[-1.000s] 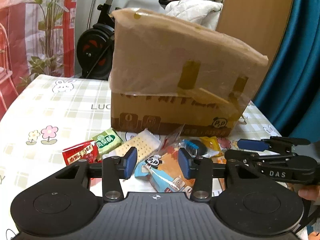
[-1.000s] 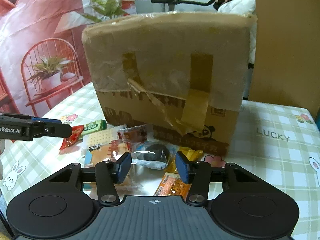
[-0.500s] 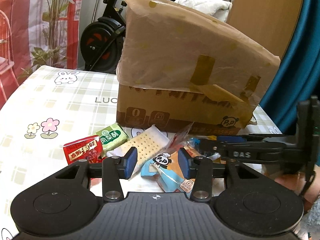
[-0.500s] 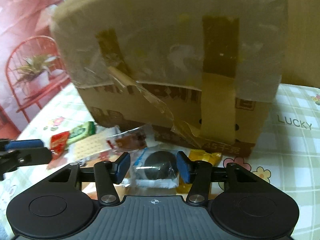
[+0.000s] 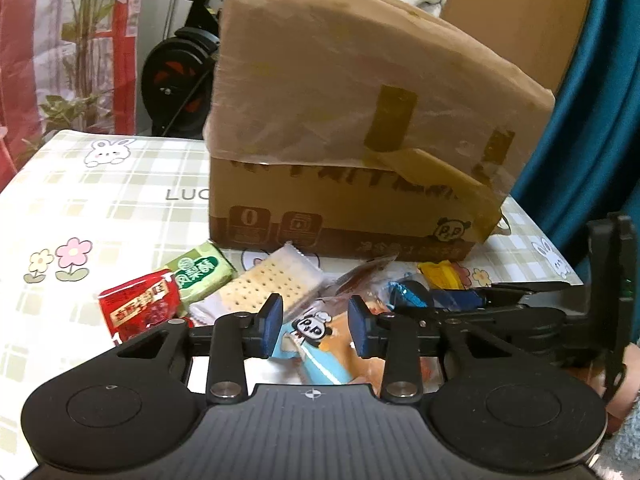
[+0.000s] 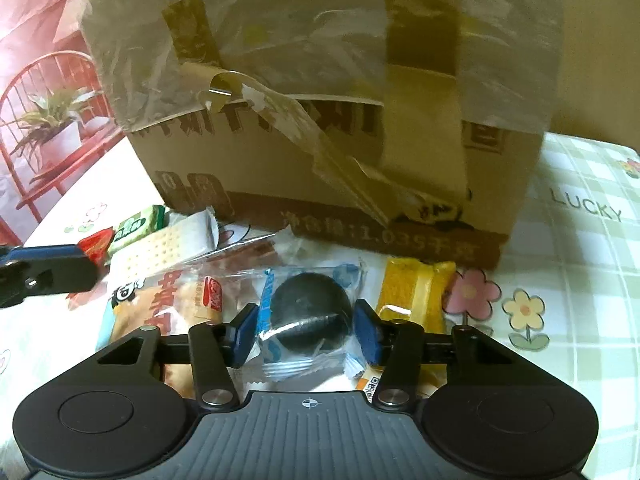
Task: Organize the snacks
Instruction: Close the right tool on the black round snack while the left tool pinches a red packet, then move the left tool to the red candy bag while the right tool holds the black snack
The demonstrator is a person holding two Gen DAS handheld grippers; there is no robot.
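Snack packets lie in a pile on the checked tablecloth [image 5: 80,200], in front of a taped cardboard box [image 5: 360,120]. My left gripper [image 5: 316,330] is closing, its pads on either side of a blue-and-orange panda packet [image 5: 316,356] without clearly pressing it. My right gripper [image 6: 305,336] is also closing around a dark round cookie in a clear wrapper [image 6: 308,312]; its pads stand at the wrapper's edges. Around them lie a red packet [image 5: 140,304], a green packet [image 5: 200,274], a cracker pack [image 5: 276,284] and a yellow packet [image 6: 412,292].
The cardboard box [image 6: 320,120] stands tall right behind the pile. An exercise bike [image 5: 176,76] and a teal curtain [image 5: 600,120] are beyond the table. The left gripper's fingers [image 6: 48,256] reach in from the left. A hand [image 5: 624,372] holds the right gripper.
My right gripper has come down and forward onto the pile, so the cookie now sits between its pads. The left jaws have narrowed around the panda packet.
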